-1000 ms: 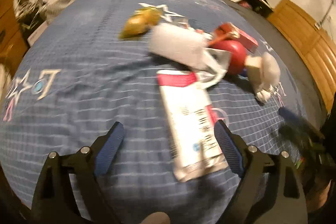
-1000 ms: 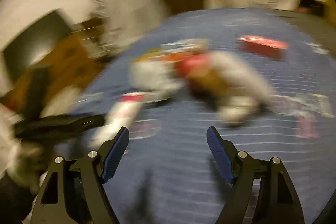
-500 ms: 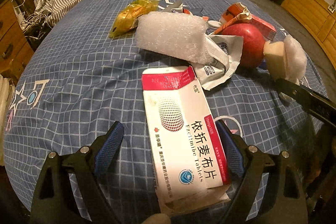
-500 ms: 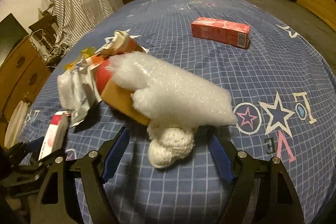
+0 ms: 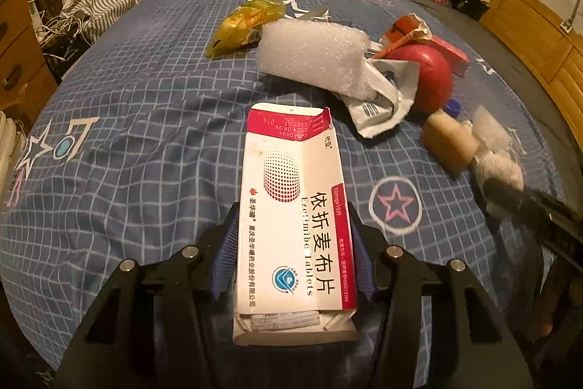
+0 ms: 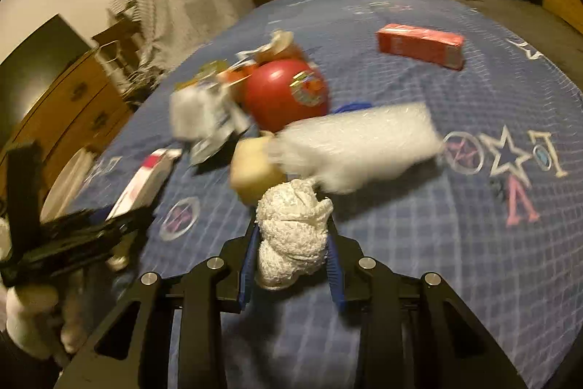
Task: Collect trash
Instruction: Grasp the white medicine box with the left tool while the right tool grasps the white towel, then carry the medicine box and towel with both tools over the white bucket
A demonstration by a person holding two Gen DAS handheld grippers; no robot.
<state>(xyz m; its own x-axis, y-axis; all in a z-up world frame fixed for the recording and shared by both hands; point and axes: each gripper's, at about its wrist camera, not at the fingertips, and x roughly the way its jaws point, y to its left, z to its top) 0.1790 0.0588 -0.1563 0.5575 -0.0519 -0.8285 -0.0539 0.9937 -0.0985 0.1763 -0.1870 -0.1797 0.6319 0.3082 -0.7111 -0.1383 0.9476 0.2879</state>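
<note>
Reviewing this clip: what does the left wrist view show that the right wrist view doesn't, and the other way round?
Only the left wrist view shows the left tool shut on the pill box, its printed face readable, and the yellow wrapper.

Only the right wrist view shows the right tool shut on the white cloth wad, and the full red carton lying apart from the pile.

Both show the red apple, the tan block and the blue checked bedspread.
</note>
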